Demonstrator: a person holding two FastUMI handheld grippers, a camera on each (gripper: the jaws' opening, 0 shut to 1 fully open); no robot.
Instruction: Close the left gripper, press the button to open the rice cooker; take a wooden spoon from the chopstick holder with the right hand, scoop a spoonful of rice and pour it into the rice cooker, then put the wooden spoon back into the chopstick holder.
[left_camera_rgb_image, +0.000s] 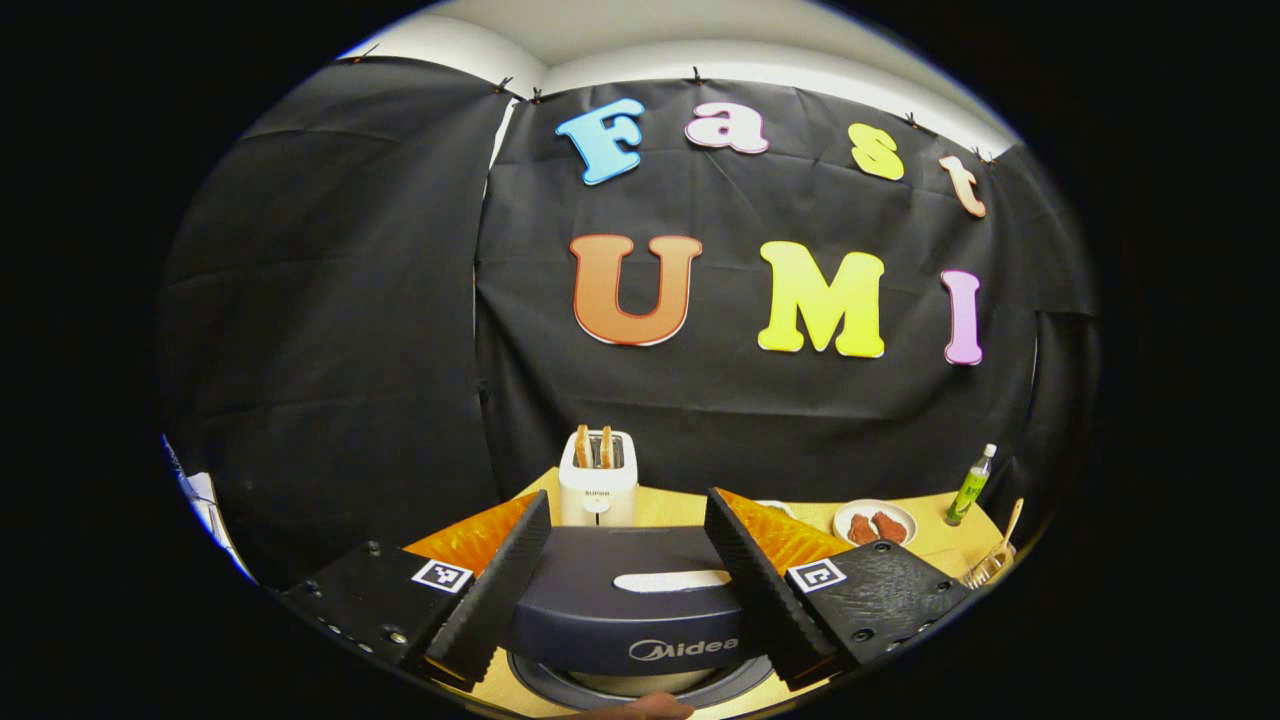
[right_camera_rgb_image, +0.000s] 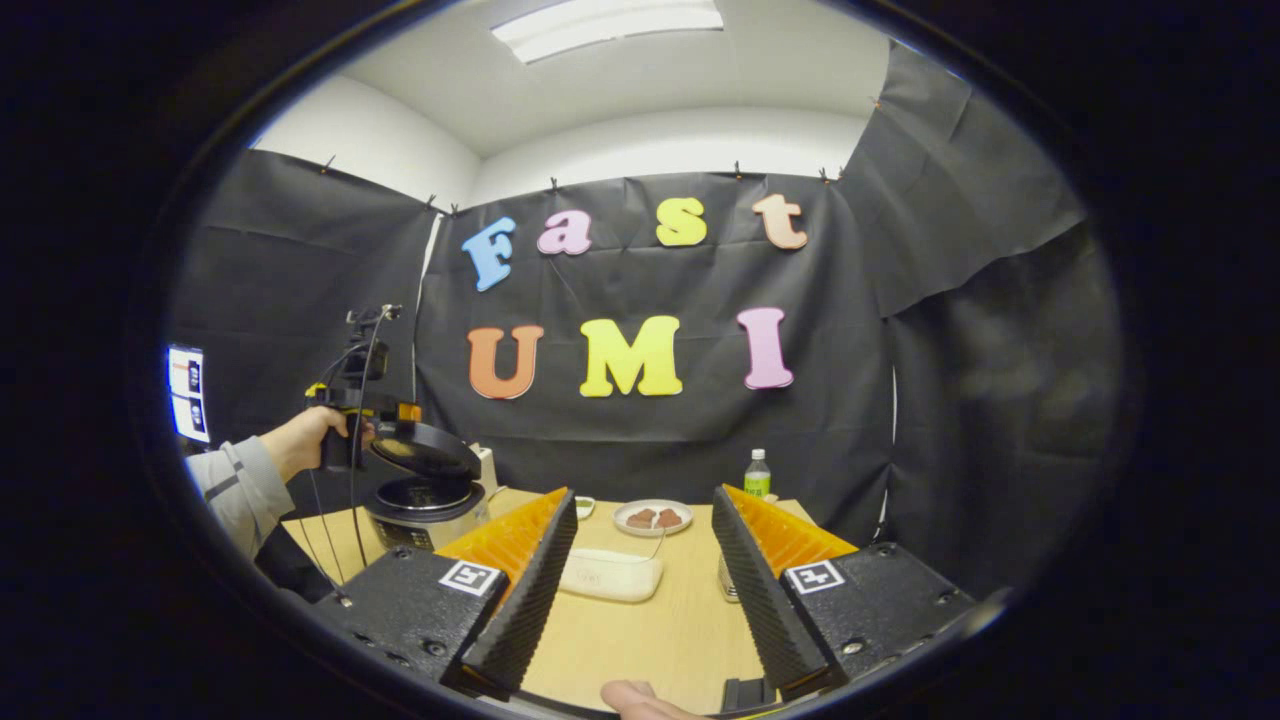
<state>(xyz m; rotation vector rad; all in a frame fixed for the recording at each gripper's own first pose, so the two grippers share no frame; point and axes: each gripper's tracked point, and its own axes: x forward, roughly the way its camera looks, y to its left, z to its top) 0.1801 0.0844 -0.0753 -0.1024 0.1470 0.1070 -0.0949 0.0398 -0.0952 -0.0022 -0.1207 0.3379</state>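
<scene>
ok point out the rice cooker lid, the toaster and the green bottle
rice cooker lid (left_camera_rgb_image: 625, 598): left gripper view, on its dark raised top face
toaster (left_camera_rgb_image: 597, 490): left gripper view, on its white front
green bottle (right_camera_rgb_image: 757, 477): right gripper view, on its body

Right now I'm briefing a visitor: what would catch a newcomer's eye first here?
Probably the rice cooker at the table's left, its lid standing open and looming between the left tongs in the left gripper view. Next, the toaster behind it, and the plate of food mid-table beyond the open right tongs.
</scene>
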